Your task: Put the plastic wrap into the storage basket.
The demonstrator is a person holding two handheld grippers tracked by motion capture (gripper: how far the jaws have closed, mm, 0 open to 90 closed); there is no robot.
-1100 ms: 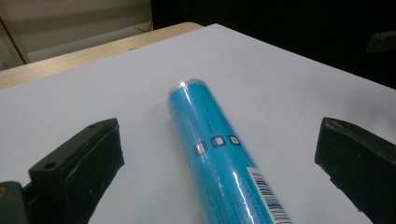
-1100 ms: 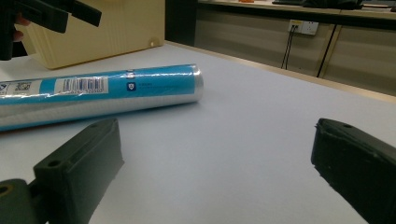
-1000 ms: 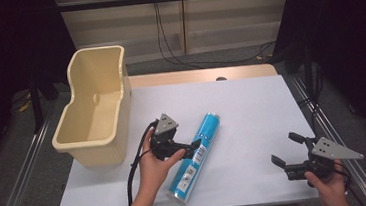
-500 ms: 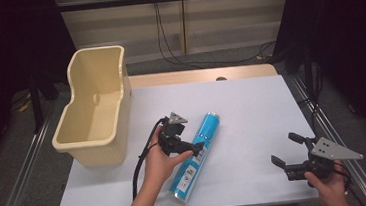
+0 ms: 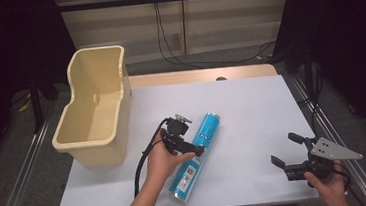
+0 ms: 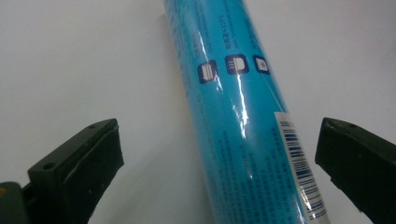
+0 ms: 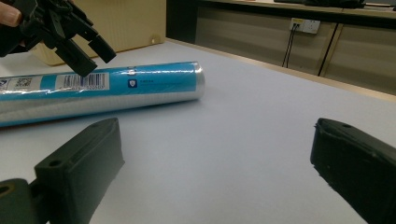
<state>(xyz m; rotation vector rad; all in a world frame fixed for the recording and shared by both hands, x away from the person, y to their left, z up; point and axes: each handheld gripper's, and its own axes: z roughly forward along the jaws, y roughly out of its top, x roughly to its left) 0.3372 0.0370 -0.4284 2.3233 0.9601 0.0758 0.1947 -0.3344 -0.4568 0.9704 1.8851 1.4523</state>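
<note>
A long blue plastic-wrapped roll (image 5: 206,130) lies on the white table (image 5: 251,107), running from the middle toward the front edge. My left gripper (image 5: 197,148) hovers over the roll's middle, tilted down at it. In the left gripper view the roll (image 6: 233,107) passes between the wide-apart jaws of the left gripper (image 6: 219,140), and neither jaw touches it. My right gripper (image 5: 284,148) is open near the front right corner, well apart from the roll. The right gripper view shows the right gripper (image 7: 219,140) with bare table between its jaws, and the roll (image 7: 116,88) and the left gripper (image 7: 93,60) beyond.
A beige plastic bin (image 5: 97,153) stands at the table's left edge, its opening up; its wall (image 7: 130,23) also appears in the right gripper view. A black cable (image 5: 143,161) trails from the left gripper. Wall sockets and cables sit behind the table.
My left gripper has shifted right from beside the roll to above it and tipped downward over it. The right gripper and the roll have stayed where they were.
</note>
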